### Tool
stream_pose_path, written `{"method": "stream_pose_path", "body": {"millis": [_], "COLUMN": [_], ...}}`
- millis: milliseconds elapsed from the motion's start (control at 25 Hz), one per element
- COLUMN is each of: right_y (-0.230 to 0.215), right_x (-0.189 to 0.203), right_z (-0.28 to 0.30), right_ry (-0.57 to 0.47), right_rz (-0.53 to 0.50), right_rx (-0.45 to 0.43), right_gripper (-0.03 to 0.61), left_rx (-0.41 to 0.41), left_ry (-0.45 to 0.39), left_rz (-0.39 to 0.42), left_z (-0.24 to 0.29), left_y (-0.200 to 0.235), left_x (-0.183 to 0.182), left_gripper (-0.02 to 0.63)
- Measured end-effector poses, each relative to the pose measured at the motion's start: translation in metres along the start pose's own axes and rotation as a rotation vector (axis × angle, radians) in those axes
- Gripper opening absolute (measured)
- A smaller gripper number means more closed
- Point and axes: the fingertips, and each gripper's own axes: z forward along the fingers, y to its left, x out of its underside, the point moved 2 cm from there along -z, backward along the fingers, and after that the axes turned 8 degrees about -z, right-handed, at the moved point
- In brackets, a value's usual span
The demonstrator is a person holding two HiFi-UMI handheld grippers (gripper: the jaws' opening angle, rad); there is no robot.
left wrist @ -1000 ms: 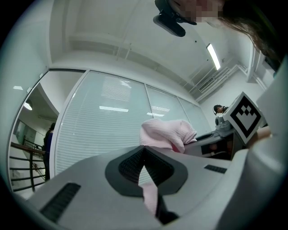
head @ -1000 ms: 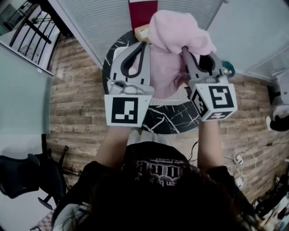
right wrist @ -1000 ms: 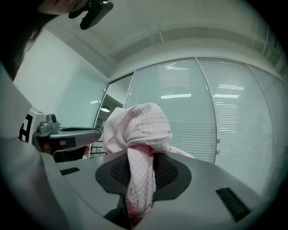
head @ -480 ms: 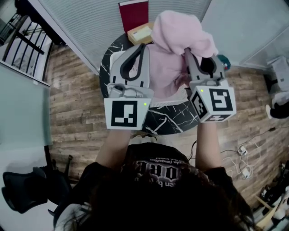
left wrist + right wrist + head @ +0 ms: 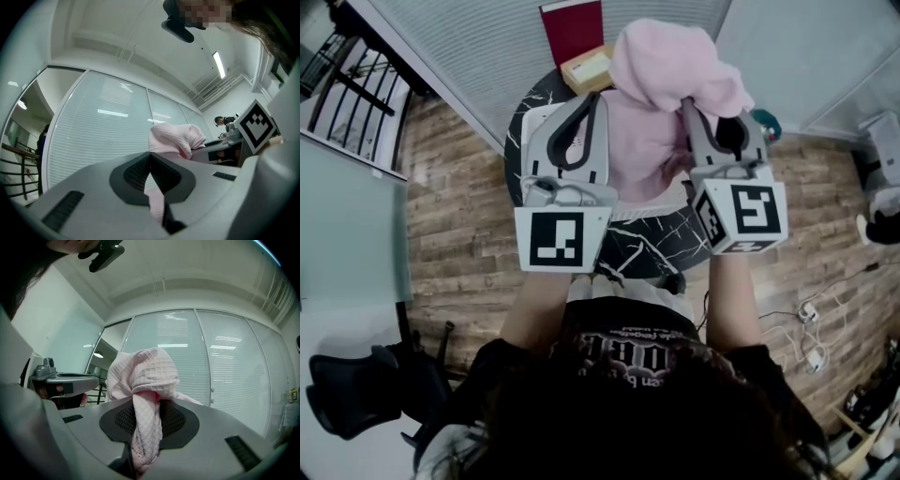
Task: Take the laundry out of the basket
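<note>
Cloth [image 5: 661, 84] of pink waffle weave is hanging in the air between the two grippers, bunching into a rounded hump at 12 o'clock in the head view and draping down toward the person. The left gripper [image 5: 596, 96] is pointing toward 12 o'clock at the cloth's 9 o'clock side. In the left gripper view its jaws are pressing together on a thin strip of the cloth's edge, which is running down between the dark pads. The right gripper [image 5: 685, 101] is sitting at the cloth's 3 o'clock side. In the right gripper view its jaws are clamping a thick gathered fold of the same cloth, with the rest mounding up above the jaw tips. The person is holding both grippers level with each other, near but apart, with the cloth spanning the gap.

Beneath them a round black tabletop [image 5: 642, 253] with white veining is showing. A white basket [image 5: 536, 122] is sitting on it, mostly hidden by the grippers and the cloth. The cloth is hanging above the basket, and I cannot tell whether its lower end is touching it. At 12 o'clock on the tabletop a cardboard box [image 5: 586, 67] is lying, with a dark red board [image 5: 572, 28] standing just beyond it. A black chair [image 5: 356, 394] is standing on the wooden floor [image 5: 459, 225] at 8 o'clock.
</note>
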Motion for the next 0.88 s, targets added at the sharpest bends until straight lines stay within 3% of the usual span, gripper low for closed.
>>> {"method": "stream_pose_path", "body": {"millis": [320,600,880], "right_y": [-0.052,-0.105,-0.155], "right_x": [0.003,0.008,0.016], "right_z": [-0.015,-0.018,-0.029], "right_ry": [-0.036,-0.077,-0.095], "right_rz": [0.013,0.014,0.018], "right_rx": [-0.064,-0.147,-0.168], "right_gripper": [0.110,0.110,0.110], "left_rx": [-0.054,-0.149,-0.187], "left_ry": [-0.011,-0.024,-0.031], "left_rz": [0.020,0.037,0.059], "left_z": [0.028,0.057,0.077], "left_y": [-0.052,-0.090,-0.130], "left_x": [0.004,0.008,0.011], "left_gripper": [-0.002,-0.001,-0.001]}}
